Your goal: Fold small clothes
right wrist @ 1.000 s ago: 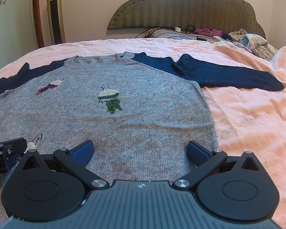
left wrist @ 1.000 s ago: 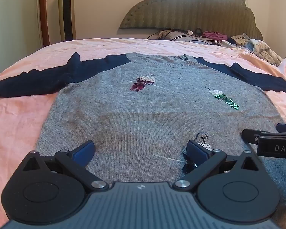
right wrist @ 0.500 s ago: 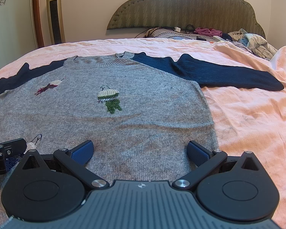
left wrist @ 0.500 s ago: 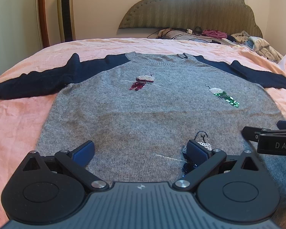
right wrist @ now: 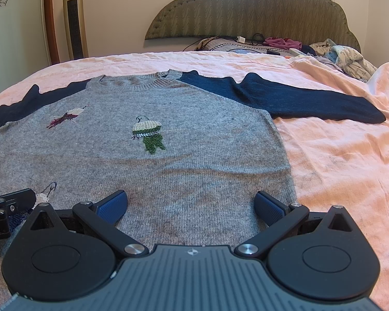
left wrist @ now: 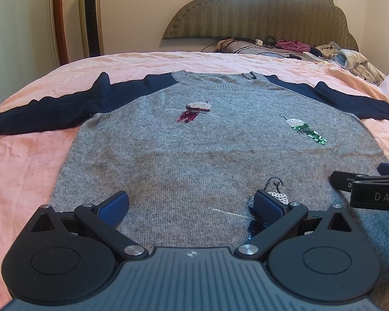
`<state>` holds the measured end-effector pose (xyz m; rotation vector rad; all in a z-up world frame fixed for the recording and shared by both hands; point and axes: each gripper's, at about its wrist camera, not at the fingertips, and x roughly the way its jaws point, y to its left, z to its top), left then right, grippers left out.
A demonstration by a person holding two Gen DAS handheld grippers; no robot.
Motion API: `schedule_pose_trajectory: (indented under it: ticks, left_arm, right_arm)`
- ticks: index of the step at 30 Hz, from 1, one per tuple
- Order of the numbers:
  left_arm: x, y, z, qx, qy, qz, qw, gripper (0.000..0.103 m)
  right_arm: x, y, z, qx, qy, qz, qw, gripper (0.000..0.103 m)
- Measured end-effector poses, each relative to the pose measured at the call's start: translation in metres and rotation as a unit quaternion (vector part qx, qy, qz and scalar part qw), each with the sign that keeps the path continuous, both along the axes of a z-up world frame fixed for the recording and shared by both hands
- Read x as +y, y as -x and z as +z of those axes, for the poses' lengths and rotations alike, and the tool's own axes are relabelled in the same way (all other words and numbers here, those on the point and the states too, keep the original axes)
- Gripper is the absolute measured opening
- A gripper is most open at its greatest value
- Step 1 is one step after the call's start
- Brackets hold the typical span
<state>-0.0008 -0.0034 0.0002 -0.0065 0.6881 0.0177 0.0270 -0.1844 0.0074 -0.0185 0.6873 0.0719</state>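
Left wrist view. My left hand-held gripper [left wrist: 190,204] is released, its blue pads spread wide and holding nothing, low over the hem end of the grey sweater [left wrist: 194,160]. The sweater lies flat, face up, on the pink bed sheet [left wrist: 26,160], with both navy sleeves spread outward; the left sleeve [left wrist: 51,114] runs toward the bed edge. A sequin motif [left wrist: 277,197] sits just beside the right-hand pad [left wrist: 267,204]. Risk: if I close here, the pad may catch the sequins and pull threads, or pinch only the top knit layer, so the front lifts away from the back and the fold comes out crooked. I cannot tell whether the pads touch the fabric. My right hand-held gripper [left wrist: 370,189] shows at the frame's right edge, close by; a collision is possible if both tools move inward together.

Right wrist view. My right hand-held gripper [right wrist: 190,204] is likewise released and empty, over the hem near the sweater's right side edge [right wrist: 285,155]. The right sleeve [right wrist: 298,101] lies well apart, extended across the sheet. Risk: gripping too close to the edge may gather the sheet with the knit and drag the bedding. Uneven lift between the two tools would skew the fold line. The loose clothes pile [right wrist: 350,57] near the headboard [right wrist: 246,7] is well clear of the sweater.
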Motion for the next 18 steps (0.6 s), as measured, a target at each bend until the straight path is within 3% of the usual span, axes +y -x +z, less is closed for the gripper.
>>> schedule_pose_trajectory:
  ticks: [18]
  left_arm:
    - [0.0005,-0.0005,-0.0003,-0.001,0.001,0.001,1.0,0.103]
  right_arm:
    - [0.0011,0.0001,0.0,0.001,0.001,0.002,1.0,0.103]
